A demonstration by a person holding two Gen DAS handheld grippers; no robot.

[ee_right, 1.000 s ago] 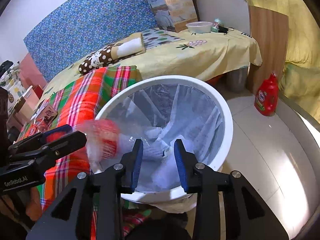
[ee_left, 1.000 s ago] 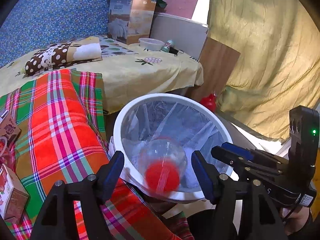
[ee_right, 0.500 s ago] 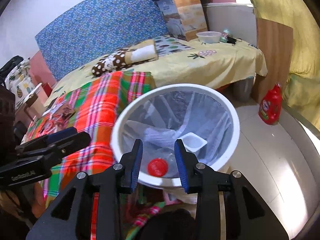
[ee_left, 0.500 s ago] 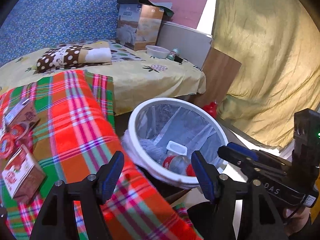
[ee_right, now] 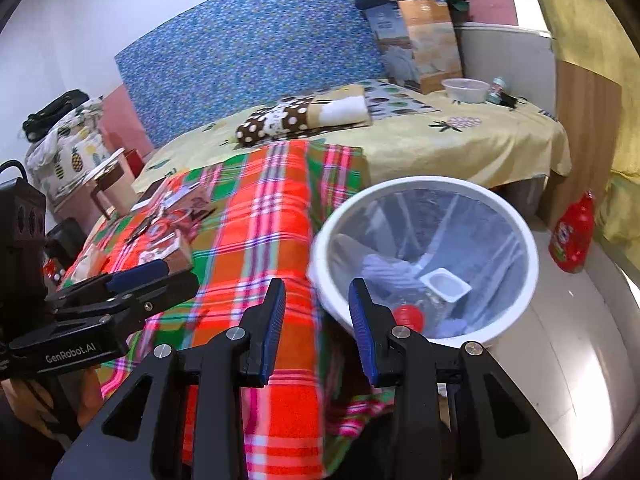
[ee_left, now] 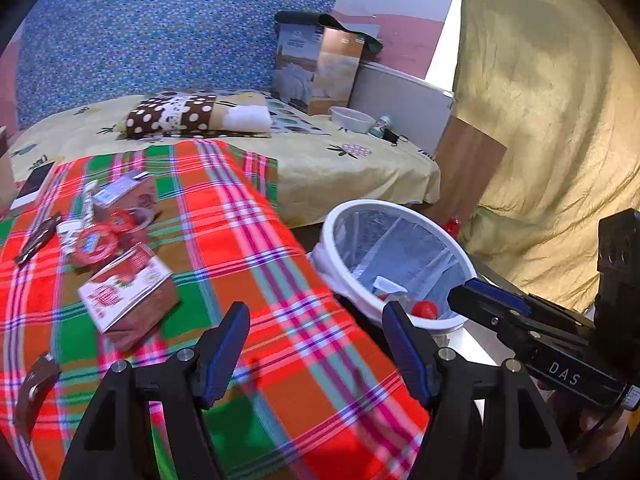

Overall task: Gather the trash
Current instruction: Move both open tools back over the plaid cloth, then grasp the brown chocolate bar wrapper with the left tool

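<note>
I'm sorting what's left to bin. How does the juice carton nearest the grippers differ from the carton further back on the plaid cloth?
The near carton shows a white face with red print; the far carton shows a brownish side with a pale, bluish label. The near carton looks bigger, though it is closer to the camera. Both lie tipped over on the plaid cloth, untouched, outside the bin.

— Left claw (ee_left: 316,344)?
— Wide apart, nothing in it, over the plaid blanket (ee_left: 256,264).
— Trash?
— A juice carton (ee_left: 128,292) on the blanket; a red-capped bottle (ee_left: 424,309) inside the white bin (ee_left: 332,224).
</note>
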